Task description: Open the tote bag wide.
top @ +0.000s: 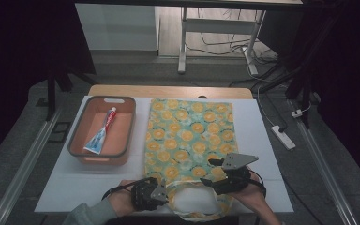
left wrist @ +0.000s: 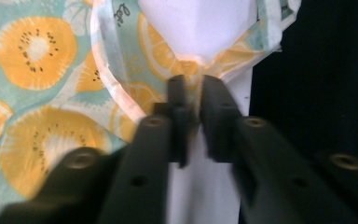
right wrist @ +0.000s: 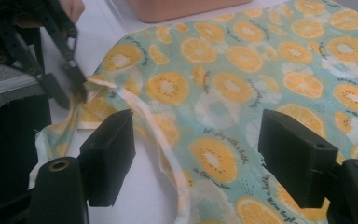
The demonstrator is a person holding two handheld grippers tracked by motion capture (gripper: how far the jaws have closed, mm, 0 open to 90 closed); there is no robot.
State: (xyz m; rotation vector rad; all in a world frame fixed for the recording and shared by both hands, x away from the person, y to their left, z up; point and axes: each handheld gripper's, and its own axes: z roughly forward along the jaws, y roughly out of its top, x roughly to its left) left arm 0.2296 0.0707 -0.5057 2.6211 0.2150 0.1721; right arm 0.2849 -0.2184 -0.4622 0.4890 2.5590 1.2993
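Note:
A cloth tote bag (top: 190, 136) printed with orange slices lies flat on the white table (top: 262, 140), its looped handle (top: 201, 216) towards the front edge. My left gripper (top: 165, 193) is at the loop's left end. In the left gripper view its jaws (left wrist: 192, 93) are shut on the handle strip (left wrist: 107, 56). The right gripper view shows that gripper (right wrist: 77, 79) pinching and lifting the strip (right wrist: 144, 114). My right gripper (top: 207, 171) hovers over the bag's near right corner, open (right wrist: 198, 140) with nothing between its jaws.
A salmon basket with a grey rim (top: 75, 136) stands left of the bag and holds a toothpaste tube (top: 102, 132). Bare white table lies right of the bag. A power strip (top: 281, 136) lies on the floor at the right.

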